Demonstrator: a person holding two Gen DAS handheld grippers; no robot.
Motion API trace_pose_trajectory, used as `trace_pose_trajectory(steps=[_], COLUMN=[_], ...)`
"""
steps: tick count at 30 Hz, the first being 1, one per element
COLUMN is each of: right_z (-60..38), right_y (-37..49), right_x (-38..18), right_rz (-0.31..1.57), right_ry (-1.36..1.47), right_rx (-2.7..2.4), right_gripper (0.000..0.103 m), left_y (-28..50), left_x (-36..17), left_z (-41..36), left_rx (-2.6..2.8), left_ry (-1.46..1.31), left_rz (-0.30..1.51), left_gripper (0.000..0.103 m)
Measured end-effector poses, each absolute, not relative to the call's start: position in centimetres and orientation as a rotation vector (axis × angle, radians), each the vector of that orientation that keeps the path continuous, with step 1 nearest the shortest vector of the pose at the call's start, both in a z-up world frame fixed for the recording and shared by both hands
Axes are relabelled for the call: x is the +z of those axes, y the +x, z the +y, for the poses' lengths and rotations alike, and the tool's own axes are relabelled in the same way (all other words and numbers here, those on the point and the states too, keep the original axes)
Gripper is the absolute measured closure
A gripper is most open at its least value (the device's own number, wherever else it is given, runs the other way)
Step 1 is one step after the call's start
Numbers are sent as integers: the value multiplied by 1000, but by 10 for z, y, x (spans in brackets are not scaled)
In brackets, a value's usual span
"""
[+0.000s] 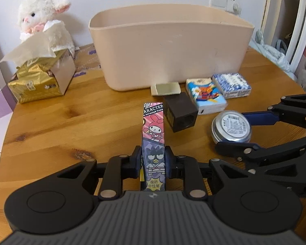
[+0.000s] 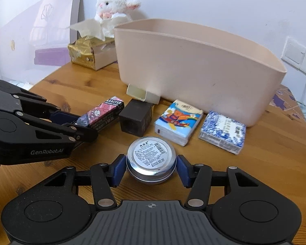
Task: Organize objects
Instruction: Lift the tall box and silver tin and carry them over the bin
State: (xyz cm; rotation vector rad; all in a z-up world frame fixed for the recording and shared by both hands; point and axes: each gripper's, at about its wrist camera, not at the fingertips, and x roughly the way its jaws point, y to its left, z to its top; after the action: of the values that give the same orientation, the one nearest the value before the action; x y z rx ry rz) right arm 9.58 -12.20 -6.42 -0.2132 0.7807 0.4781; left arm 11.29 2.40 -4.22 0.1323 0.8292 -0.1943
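Left tongs (image 1: pixel 153 161) clenched on the long pink cartoon-print pen box (image 1: pixel 153 130), bottom centre; right tongs (image 2: pixel 151 167) straddle the round silver tin (image 2: pixel 151 160), not pinching yet, probably both bound for the beige plastic bin (image 1: pixel 171 47).

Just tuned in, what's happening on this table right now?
Both grippers are at small items in front of the beige bin. The left gripper is closed on the long cartoon pen box. The right gripper straddles the round tin, a gap showing at its right pad. Nothing visibly sits in the bin.
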Motion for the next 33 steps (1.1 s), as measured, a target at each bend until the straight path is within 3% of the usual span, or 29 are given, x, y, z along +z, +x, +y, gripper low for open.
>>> trace_pose_trajectory(steps=[33], right_z=[-189], right_y=[137], right_x=[33], right_rz=[539], right_ry=[-78], right_rx=[380], right_gripper=[52], left_y=[129], left_x=[73], left_z=[9], left_rx=[-202], left_ry=[80], left_rz=[552], left_gripper=[78])
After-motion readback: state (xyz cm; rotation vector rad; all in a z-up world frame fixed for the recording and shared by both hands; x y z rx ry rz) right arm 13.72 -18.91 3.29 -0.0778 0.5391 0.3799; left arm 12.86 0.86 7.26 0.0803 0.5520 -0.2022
